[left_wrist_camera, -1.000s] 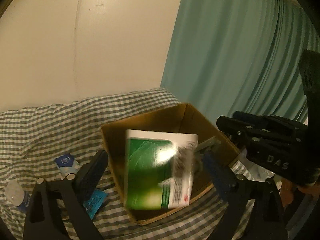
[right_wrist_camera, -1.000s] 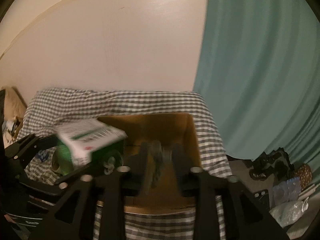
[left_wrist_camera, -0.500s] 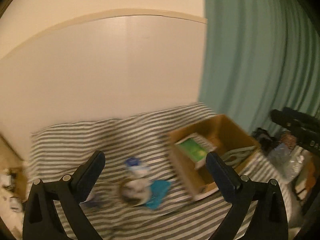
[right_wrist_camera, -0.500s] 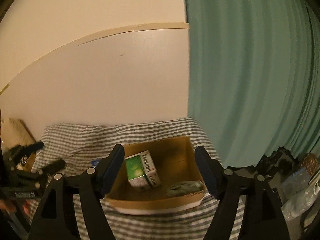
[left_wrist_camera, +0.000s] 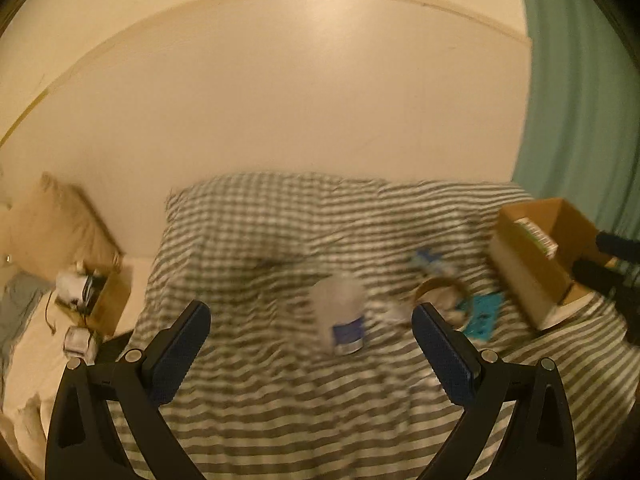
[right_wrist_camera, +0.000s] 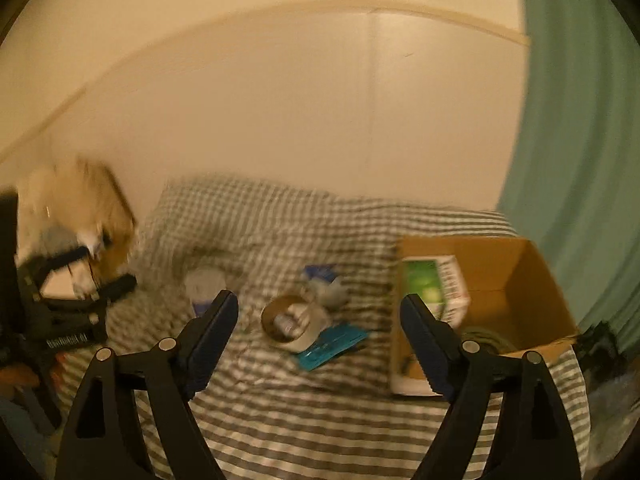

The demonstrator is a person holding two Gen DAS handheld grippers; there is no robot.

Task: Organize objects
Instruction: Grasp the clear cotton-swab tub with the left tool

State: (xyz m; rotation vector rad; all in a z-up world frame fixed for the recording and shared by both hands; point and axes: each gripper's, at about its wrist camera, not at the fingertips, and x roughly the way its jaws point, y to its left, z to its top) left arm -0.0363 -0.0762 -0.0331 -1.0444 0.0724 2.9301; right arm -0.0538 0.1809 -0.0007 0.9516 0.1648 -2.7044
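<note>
Already the green-and-white carton (right_wrist_camera: 434, 288) lies inside the open cardboard box (right_wrist_camera: 520, 264), leaning against its left wall, with a dark coiled thing, perhaps a cord, low in the box beside it; that placement reads as the sorting under way, the box serving as the collecting bin at the right end of the checked bedcover (right_wrist_camera: 280, 400). What is left to gather lies loose on the cover to the box's left: a roll of tape (right_wrist_camera: 294, 322) resting partly on a flat teal packet (right_wrist_camera: 332, 344), a small blue-and-white item (right_wrist_camera: 320, 274) just behind them, and a pale bottle with a blue label (left_wrist_camera: 342, 312) farther left, blurred enough that its exact pose is hard to tell. The right gripper (right_wrist_camera: 320, 322) has just been opening its jaws and now stands wide with nothing between them, framing the tape roll from above, which suggests that roll is its next pick. The left gripper (left_wrist_camera: 312, 340) is likewise spread wide and empty, pointing down toward the bottle, so each tool seems lined up on its own object. A teal curtain (right_wrist_camera: 580, 140) hangs behind the box.
</note>
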